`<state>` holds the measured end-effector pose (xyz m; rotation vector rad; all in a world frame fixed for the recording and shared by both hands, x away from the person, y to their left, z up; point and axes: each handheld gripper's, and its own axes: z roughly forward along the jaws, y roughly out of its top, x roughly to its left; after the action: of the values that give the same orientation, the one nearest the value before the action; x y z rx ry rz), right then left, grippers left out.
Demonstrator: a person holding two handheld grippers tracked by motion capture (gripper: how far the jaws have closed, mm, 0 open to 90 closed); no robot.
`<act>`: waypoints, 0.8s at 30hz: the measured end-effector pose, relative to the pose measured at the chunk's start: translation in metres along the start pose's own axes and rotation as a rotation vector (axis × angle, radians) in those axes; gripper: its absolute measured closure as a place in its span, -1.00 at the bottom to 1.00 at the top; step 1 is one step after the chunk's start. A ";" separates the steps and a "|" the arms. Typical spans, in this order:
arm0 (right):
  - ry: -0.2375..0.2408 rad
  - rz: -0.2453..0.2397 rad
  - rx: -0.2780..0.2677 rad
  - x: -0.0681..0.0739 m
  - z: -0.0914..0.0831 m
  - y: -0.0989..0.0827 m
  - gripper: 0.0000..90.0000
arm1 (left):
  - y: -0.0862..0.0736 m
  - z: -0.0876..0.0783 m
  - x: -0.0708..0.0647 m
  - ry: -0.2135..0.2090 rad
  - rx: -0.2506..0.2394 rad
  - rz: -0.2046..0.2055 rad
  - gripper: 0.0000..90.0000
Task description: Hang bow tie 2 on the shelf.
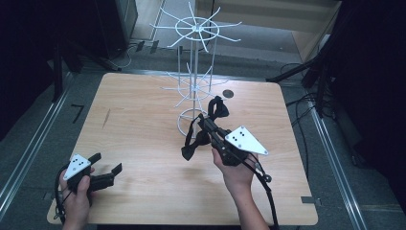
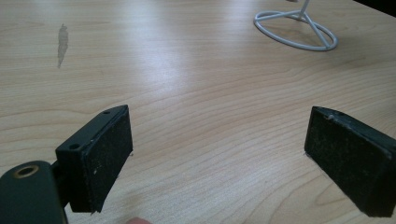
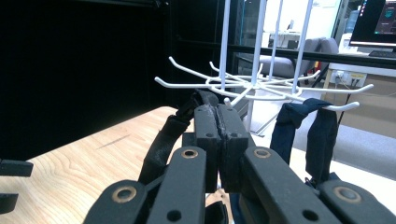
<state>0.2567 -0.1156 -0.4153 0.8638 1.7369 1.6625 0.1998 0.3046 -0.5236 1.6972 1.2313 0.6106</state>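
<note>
At centre frame the right gripper [image 1: 207, 125] was clamped tight on a black strap [image 3: 164, 140] — part of a dark bow tie [image 1: 194, 146] hanging beside the white wire display rack [image 1: 194, 72]. At lower left, the left gripper [image 1: 107, 167] rested on the wooden table [image 1: 139, 120], jaws wide apart — holding nothing.

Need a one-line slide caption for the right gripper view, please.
Right gripper, jaws shut on a black strap, raised beside the white wire hook rack; a dark loop hangs on one hook.
</note>
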 end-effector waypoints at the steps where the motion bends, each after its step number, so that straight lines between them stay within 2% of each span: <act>1: -0.001 0.000 -0.001 0.000 0.000 0.000 0.99 | 0.000 0.000 0.000 0.000 0.000 -0.001 -0.81; 16: -0.010 -0.001 -0.012 -0.004 0.006 0.008 0.99 | 0.000 0.000 0.000 0.000 -0.003 -0.001 -0.81; 24: -0.015 0.016 -0.011 -0.008 0.009 0.010 0.99 | 0.000 0.000 0.000 0.000 -0.004 -0.001 -0.81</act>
<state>0.2689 -0.1163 -0.4063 0.8853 1.7134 1.6700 0.2000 0.3048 -0.5238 1.6936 1.2300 0.6116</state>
